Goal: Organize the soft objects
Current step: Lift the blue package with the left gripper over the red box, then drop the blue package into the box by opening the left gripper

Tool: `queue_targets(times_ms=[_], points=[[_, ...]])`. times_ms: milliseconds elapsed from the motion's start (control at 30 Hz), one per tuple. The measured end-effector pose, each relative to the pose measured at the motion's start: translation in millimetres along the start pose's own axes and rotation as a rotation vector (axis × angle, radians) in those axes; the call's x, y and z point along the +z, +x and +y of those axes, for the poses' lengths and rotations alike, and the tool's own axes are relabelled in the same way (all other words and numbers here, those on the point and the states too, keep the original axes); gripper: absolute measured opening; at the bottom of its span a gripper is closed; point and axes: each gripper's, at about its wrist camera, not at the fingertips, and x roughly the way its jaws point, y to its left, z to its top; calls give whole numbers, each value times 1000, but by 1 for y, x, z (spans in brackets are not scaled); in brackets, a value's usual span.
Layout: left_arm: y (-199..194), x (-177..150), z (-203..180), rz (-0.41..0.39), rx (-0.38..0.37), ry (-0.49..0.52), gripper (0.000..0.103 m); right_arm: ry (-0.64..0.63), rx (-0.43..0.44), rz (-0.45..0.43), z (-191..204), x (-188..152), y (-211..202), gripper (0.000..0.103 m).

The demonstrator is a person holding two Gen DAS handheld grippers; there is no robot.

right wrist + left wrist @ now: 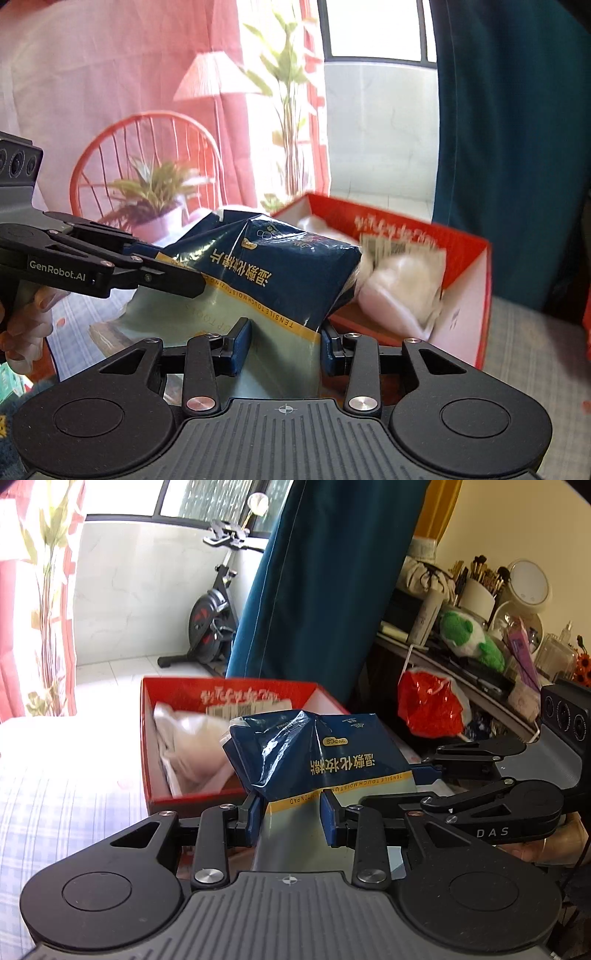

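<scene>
The red box (236,738) stood open on top just beyond the blue pack (317,753), but a white bag (188,746) filled much of its inside. To the right, a teal curtain (325,572) and a crowded shelf (480,675) with a hanging red bag (428,705) closed that side. Left of the box, the checked bed (66,794) lay bare.

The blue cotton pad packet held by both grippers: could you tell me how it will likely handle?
The blue packet looks floppy: its film crumples and sags. Glossy plastic may slip between the left gripper and right gripper. Probably light.
</scene>
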Motion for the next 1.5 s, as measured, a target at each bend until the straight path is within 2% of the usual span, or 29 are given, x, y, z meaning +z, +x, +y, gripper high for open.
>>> queue_targets(times_ms=[467,900,1133,1300,1500], points=[[25,49,-5,-55,24,33,34,-34,-64,-79,-34,45,8,35],[88,78,26,-28,100,19,35,-75,-128,-76,-70,70,78,35],[126,79,44,32,143,22,35,-67,-160,1,-83,68,128,35],[141,70,45,96,162,28,35,-41,-188,100,-87,63,157,35],[145,61,45,153,180,35,35,-24,-199,213,-88,56,173,37]])
